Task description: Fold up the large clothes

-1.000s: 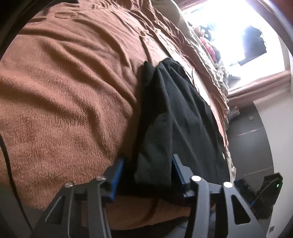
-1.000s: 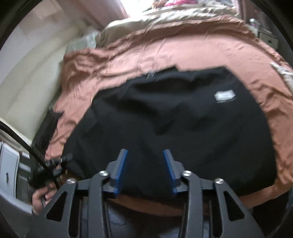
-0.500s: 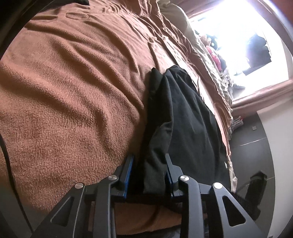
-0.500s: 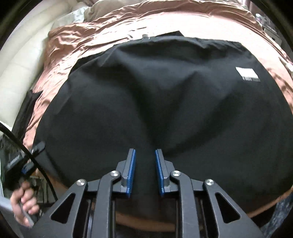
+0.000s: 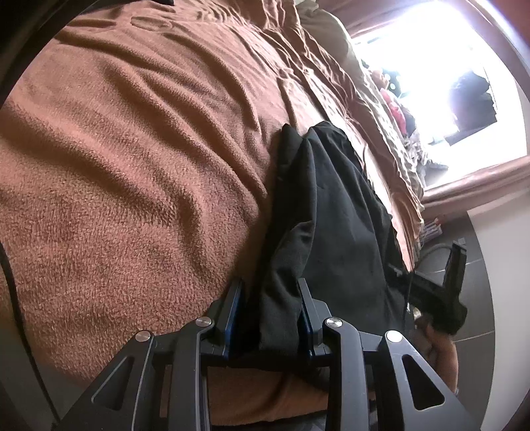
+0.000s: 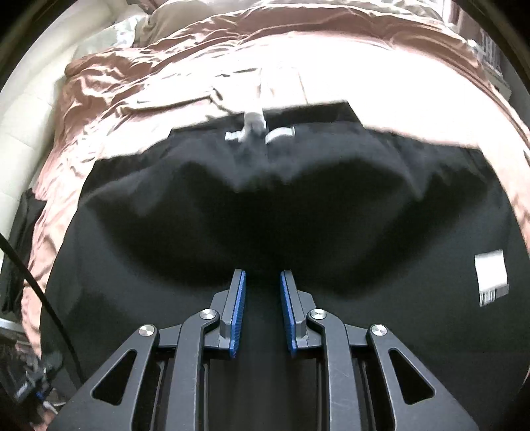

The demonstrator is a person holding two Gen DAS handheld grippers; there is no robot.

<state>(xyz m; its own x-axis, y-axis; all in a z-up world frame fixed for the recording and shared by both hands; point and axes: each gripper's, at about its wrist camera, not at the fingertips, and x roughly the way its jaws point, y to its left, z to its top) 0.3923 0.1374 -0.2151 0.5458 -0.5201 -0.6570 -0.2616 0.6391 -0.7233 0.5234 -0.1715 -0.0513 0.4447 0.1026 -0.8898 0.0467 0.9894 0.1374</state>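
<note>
A large black garment [image 5: 344, 212] lies on a brown blanket [image 5: 132, 159] on a bed. My left gripper [image 5: 270, 298] is shut on a bunched edge of the garment at the bed's near side. In the right wrist view the garment [image 6: 198, 238] fills the lower frame and its near edge is lifted, with a white label [image 6: 490, 278] at the right. My right gripper [image 6: 262, 288] has its blue pads close together with black cloth between them. The other hand-held gripper [image 5: 444, 285] shows at the right of the left wrist view.
A bright window [image 5: 430, 66] with clutter stands beyond the bed's far end. Dark floor tiles [image 5: 477, 275] lie to the right of the bed. A pale padded headboard [image 6: 26, 109] and beige pillows [image 6: 172, 20] are at the left and top of the right wrist view.
Both grippers closed on the garment's near edge. The right gripper moved in and lifted the cloth, which now fills more of its view.
</note>
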